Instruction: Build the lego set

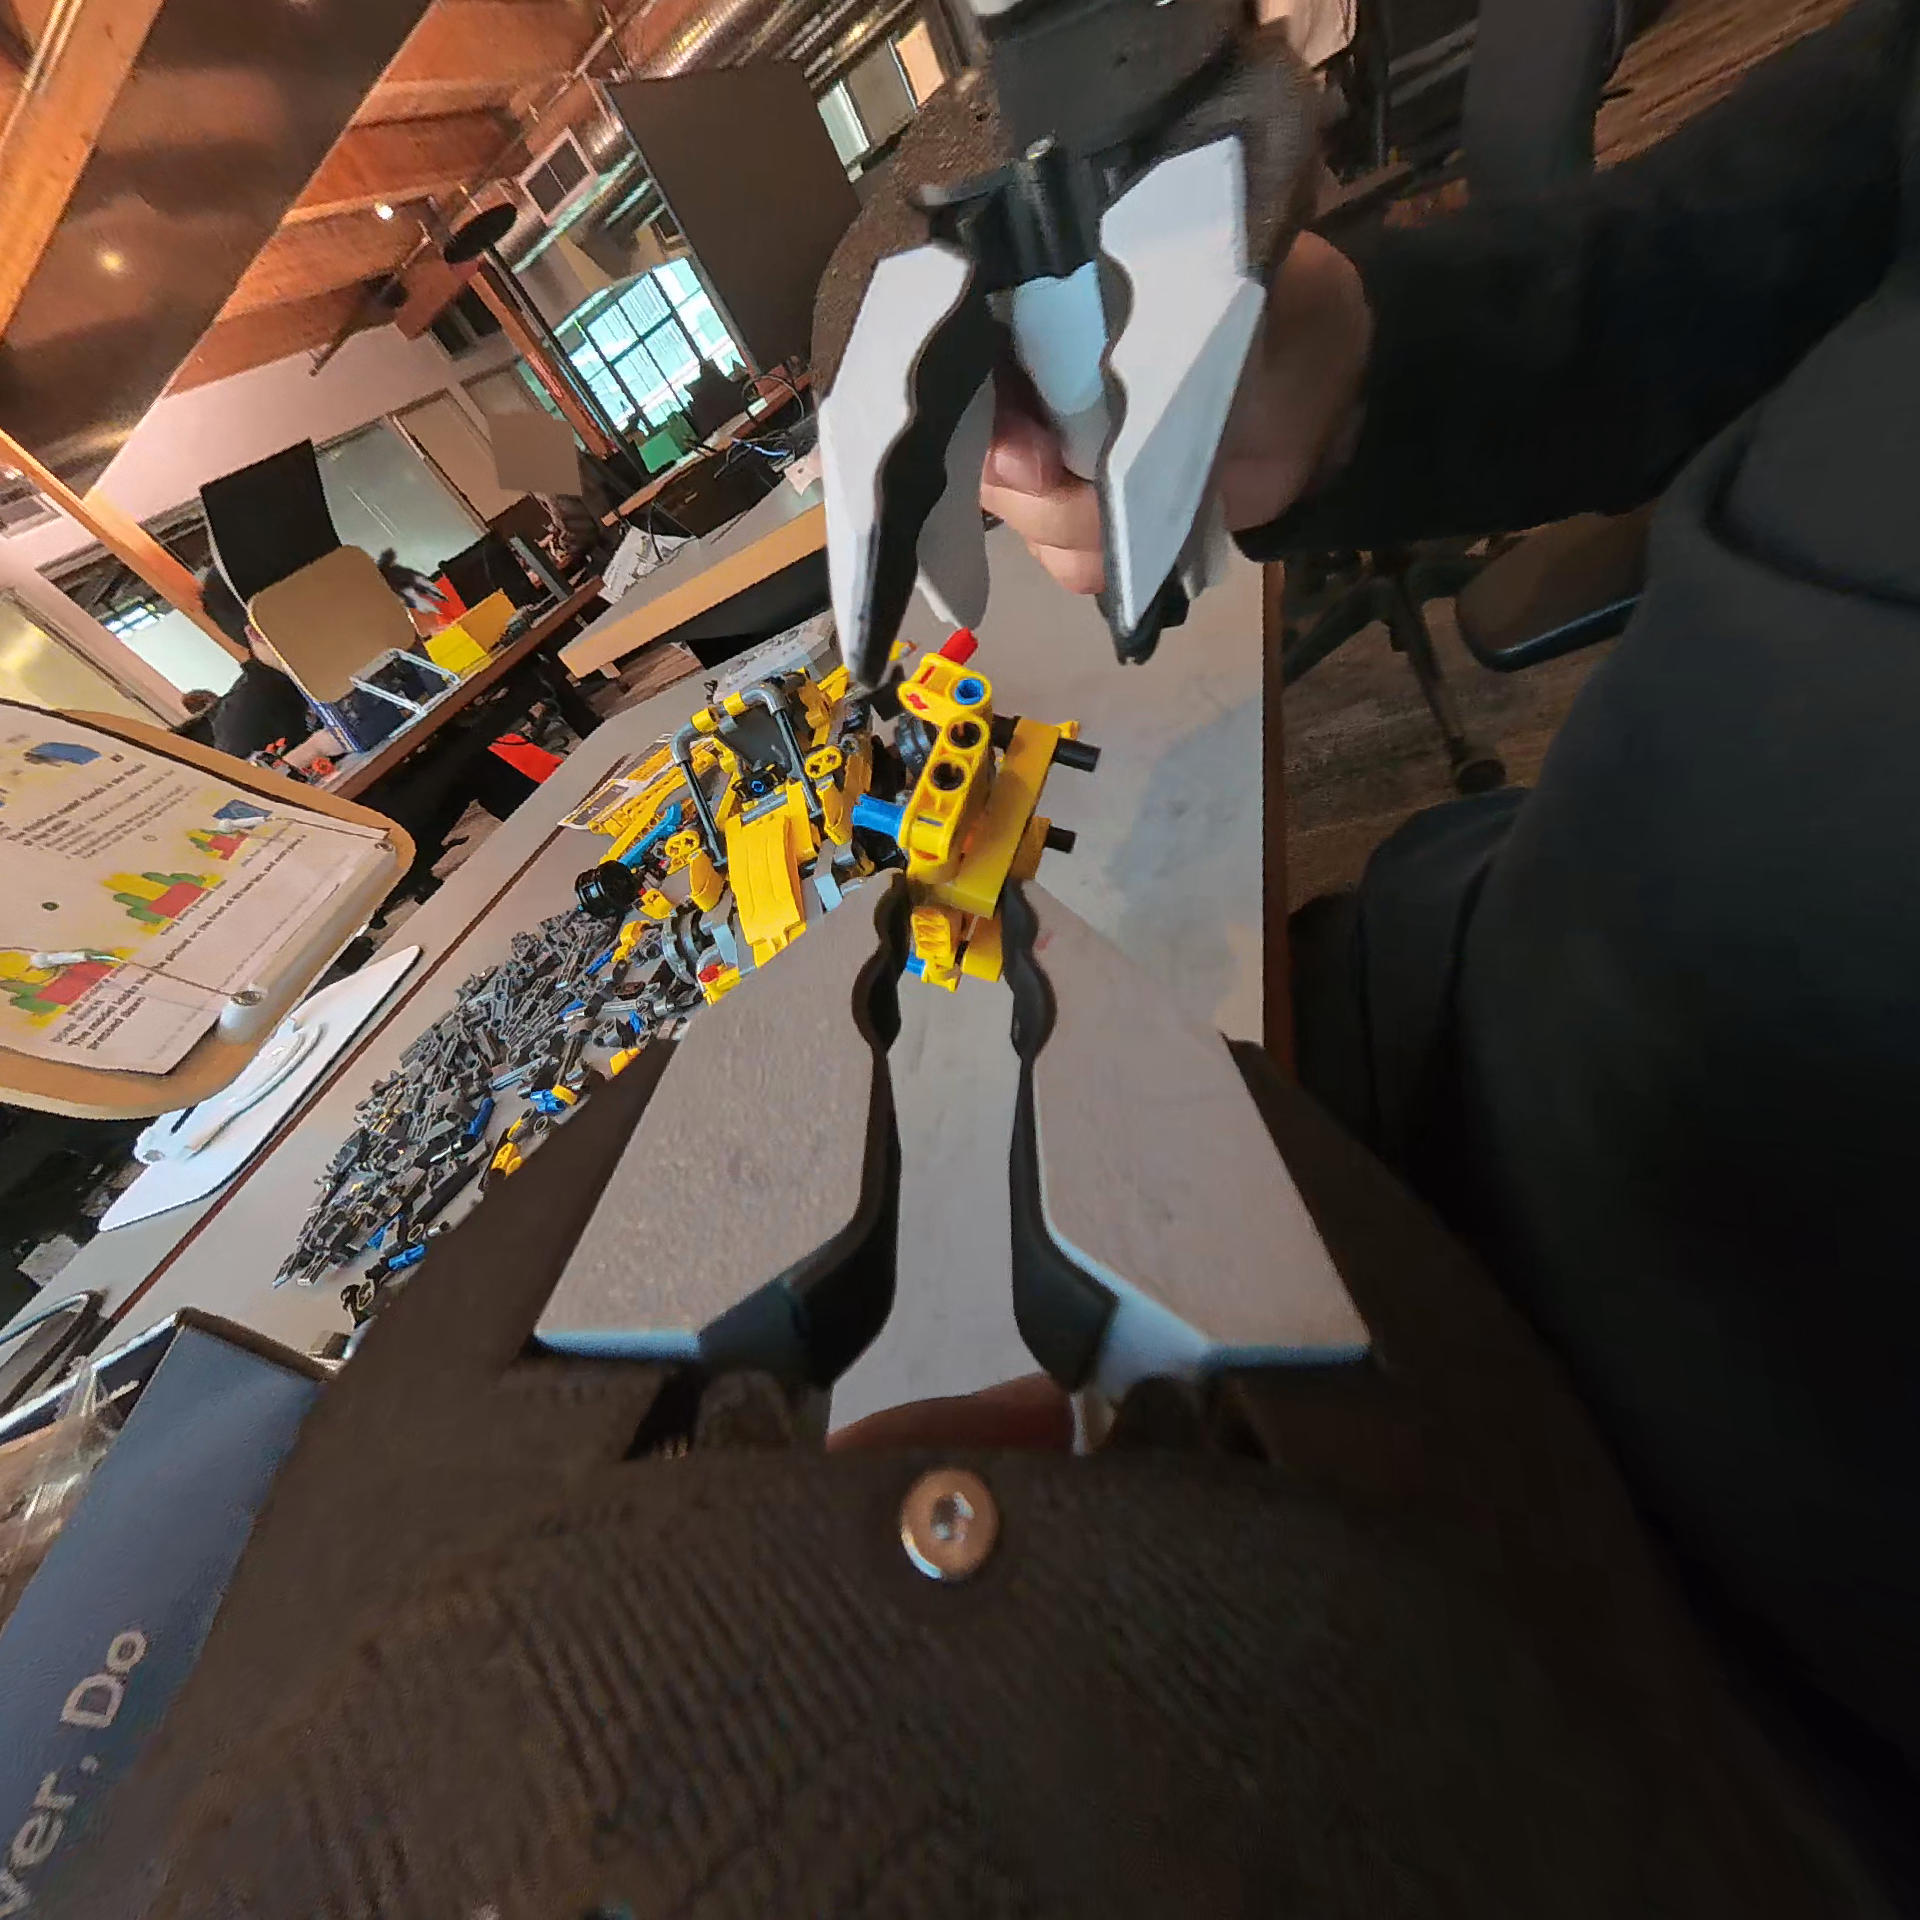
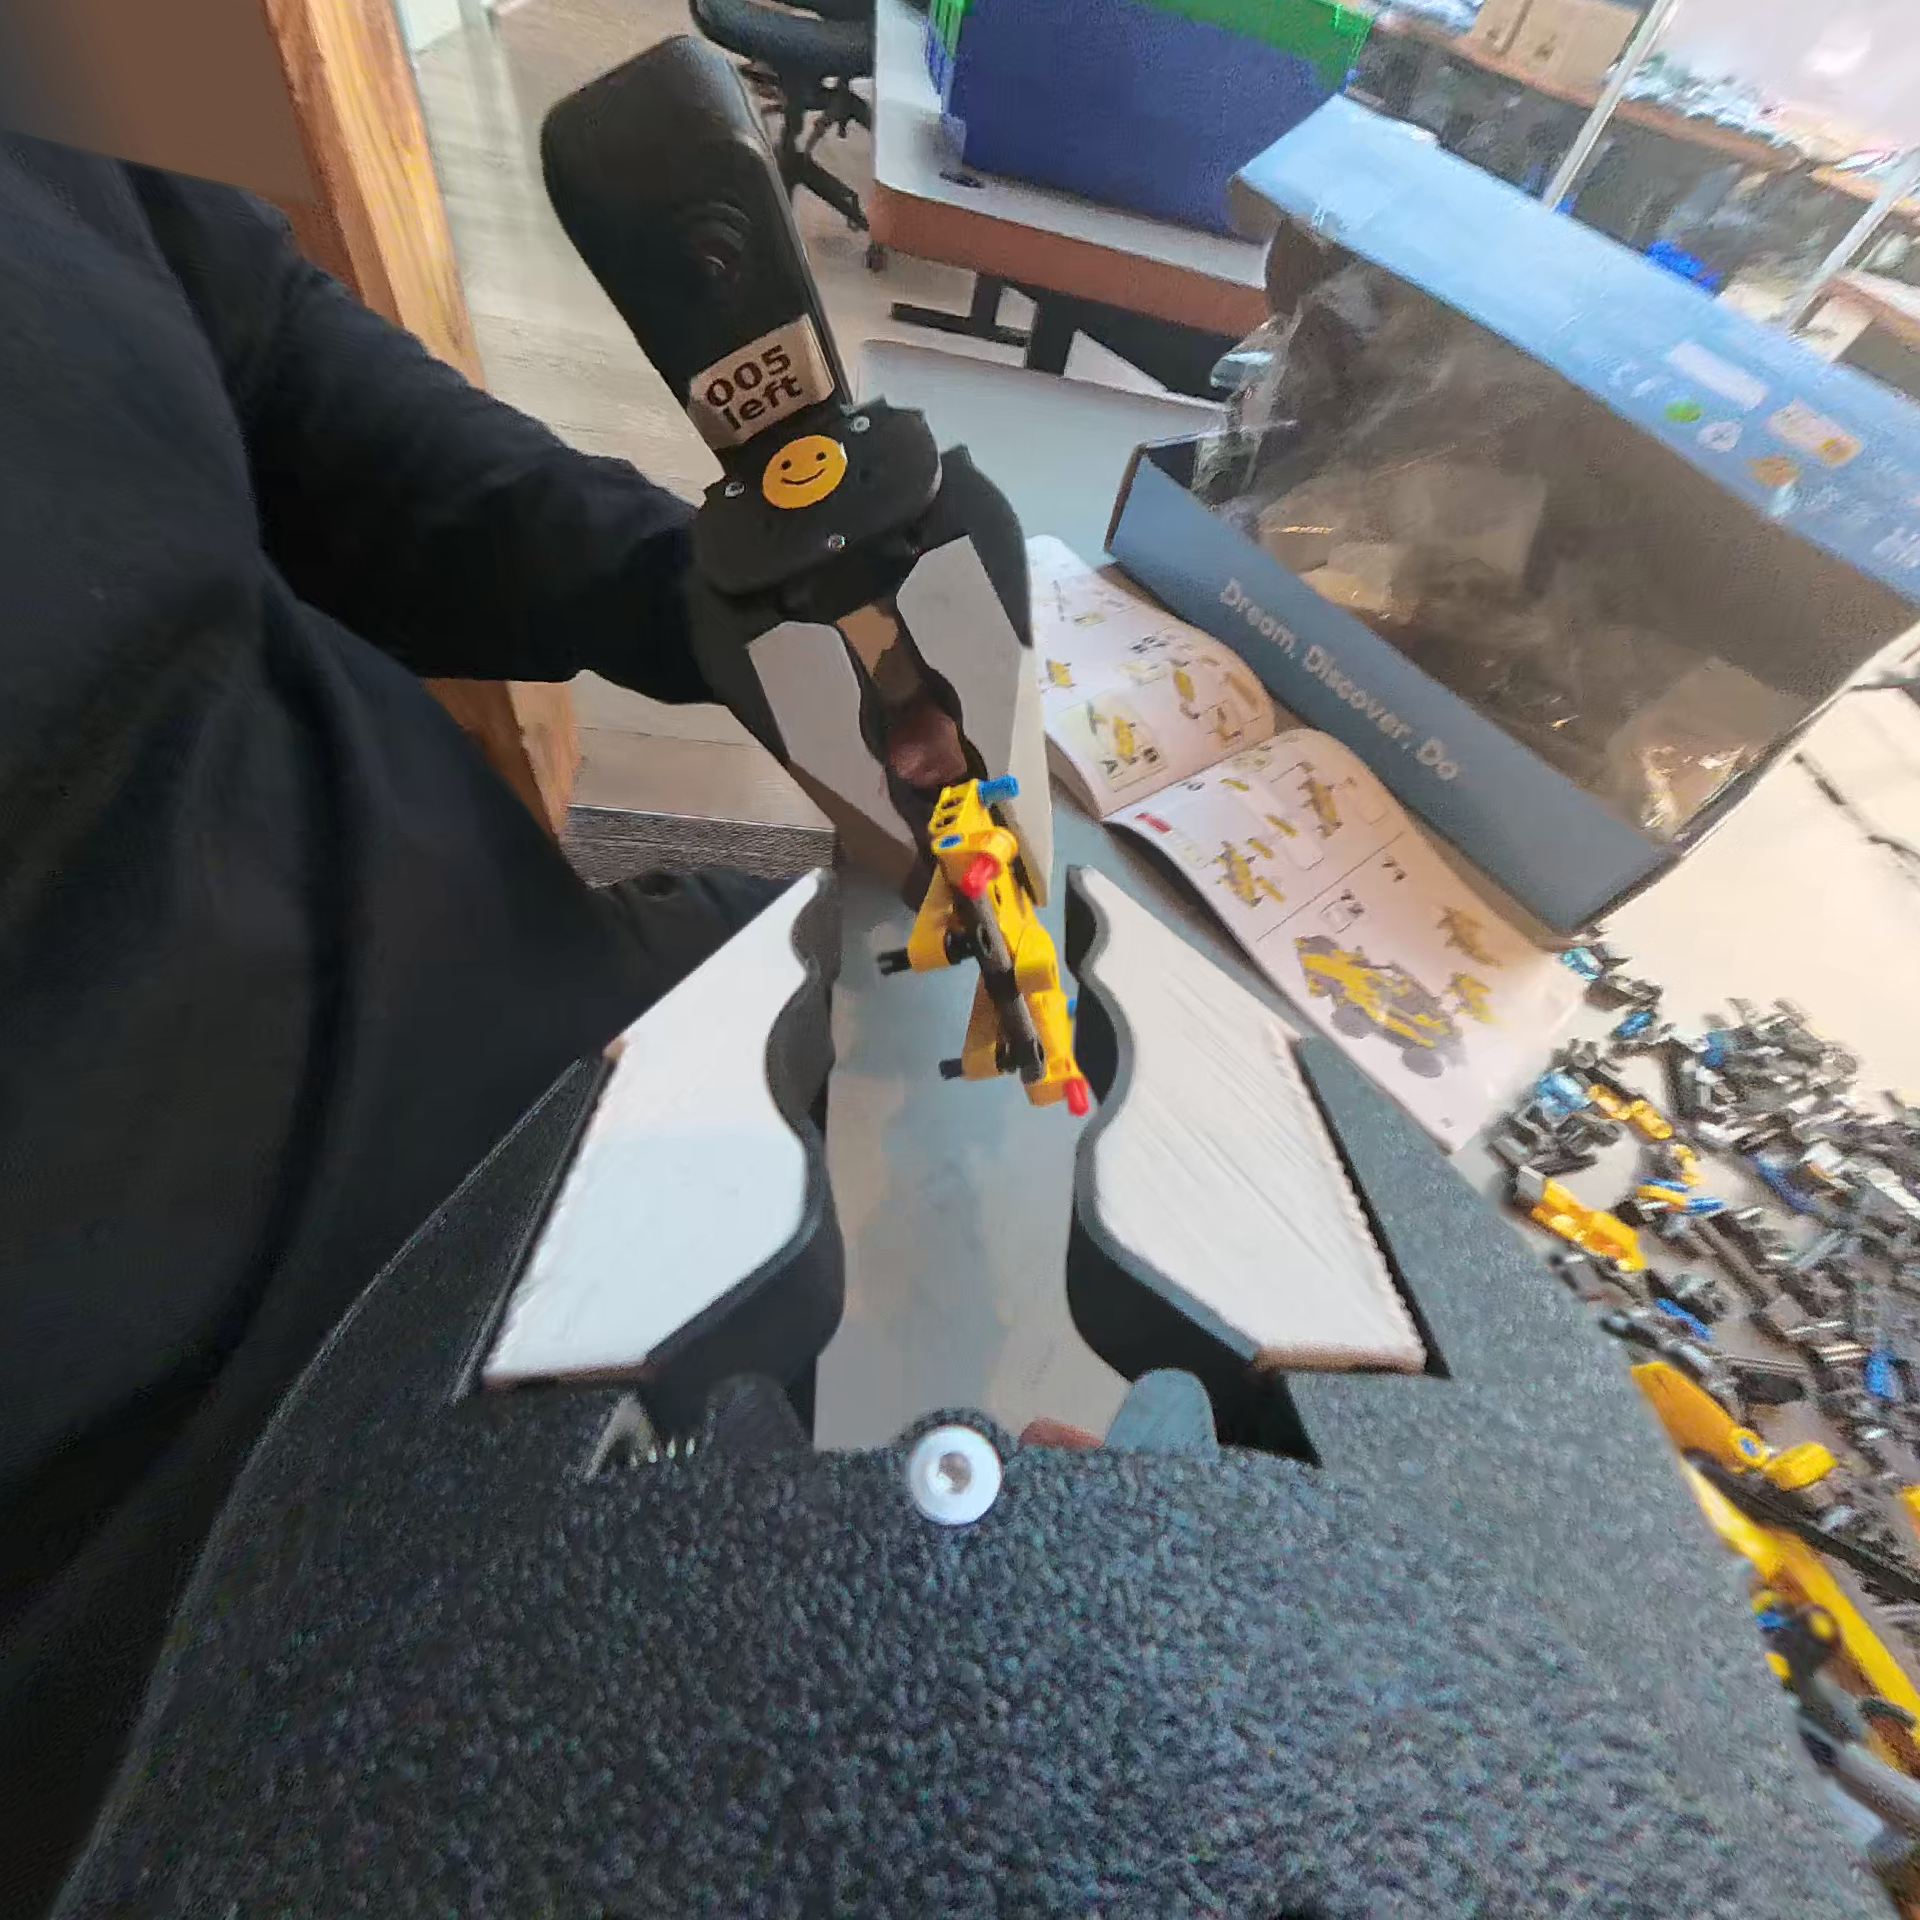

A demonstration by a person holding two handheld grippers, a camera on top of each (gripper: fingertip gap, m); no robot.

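My left gripper (image 1: pixel 951 909) is shut on a small yellow brick assembly (image 1: pixel 961 805) with black pins and red and blue pegs, and holds it above the grey table (image 1: pixel 1153 790). My right gripper (image 2: pixel 951 883) is open, one finger on each side of the same assembly (image 2: pixel 997 966), with gaps showing on both sides. In the left wrist view the right gripper (image 1: pixel 1003 660) comes down from above, held by a hand in a black sleeve, with one fingertip close to the assembly's top. In the right wrist view the left gripper (image 2: pixel 961 831) grips the assembly's far end.
A partly built yellow vehicle (image 1: pixel 764 831) and a spread of small grey, black and blue pieces (image 1: pixel 468 1091) lie on the table. An open instruction booklet (image 2: pixel 1247 831) lies by a blue box holding plastic bags (image 2: pixel 1507 540). A board with a printed sheet (image 1: pixel 156 904) stands at the left. My left and right fingertips are right by each other.
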